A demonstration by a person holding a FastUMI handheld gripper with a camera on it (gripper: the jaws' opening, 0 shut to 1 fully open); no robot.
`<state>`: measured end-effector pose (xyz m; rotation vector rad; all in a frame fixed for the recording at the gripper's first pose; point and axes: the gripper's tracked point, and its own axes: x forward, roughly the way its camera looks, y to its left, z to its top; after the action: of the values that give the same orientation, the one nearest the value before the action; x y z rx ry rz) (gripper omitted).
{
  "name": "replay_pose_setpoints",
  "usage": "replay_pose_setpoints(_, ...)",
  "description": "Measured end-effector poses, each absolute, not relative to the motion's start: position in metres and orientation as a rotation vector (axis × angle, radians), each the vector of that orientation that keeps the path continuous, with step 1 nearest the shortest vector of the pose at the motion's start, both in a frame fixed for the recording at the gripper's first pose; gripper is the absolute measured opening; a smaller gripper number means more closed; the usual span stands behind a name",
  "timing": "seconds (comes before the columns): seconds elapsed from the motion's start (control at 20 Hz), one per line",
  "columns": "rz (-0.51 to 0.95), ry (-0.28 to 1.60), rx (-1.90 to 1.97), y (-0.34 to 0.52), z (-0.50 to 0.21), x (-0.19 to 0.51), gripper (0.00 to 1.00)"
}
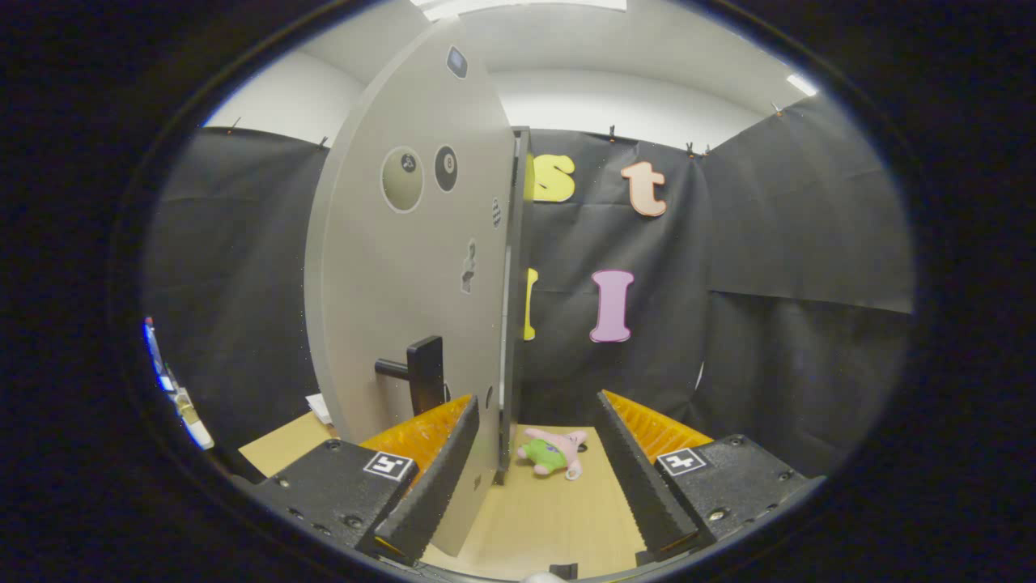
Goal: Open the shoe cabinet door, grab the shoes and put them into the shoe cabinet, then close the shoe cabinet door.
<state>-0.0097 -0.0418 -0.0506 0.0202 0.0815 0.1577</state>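
Door is my landmark, so I read everything off it. It stands tall and upright, its long axis vertical, swung toward me so I see its broad face at an angle; its free edge points at the tool and runs down just inside the left finger. On that face, just above the left finger, sits the dark handle, a vertical bar on a short stem pointing left. Behind the door's edge I can make out a thin strip of the cabinet frame; I cannot see into the cabinet from here.

Right of the door's lower edge, beyond the fingers and between them, a small plush toy lies on the bench. Right of that is the right finger, well apart from the left one. The tool is spread wide and grips nothing; the door's edge sits in the gap near the left finger, whether touching it I cannot tell.

My worry: if I push forward now, the left finger catches the door's edge and knocks it further round, or jams. Swinging right would sweep the toy along the bench. I see no shoes yet, so a blind reach risks grabbing the wrong thing.
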Motion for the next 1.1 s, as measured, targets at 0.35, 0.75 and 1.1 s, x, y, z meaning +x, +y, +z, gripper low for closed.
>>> replay_pose_setpoints(0.35, 0.234, 0.08, 0.066, 0.032, -0.047, -0.006, 0.95)
replay_pose_setpoints(0.75, 0.294, 0.091, 0.06, 0.125, -0.048, 0.02, 0.95)
replay_pose_setpoints(1.1, 0.268, 0.083, 0.05, 0.17, -0.05, 0.044, 1.0)
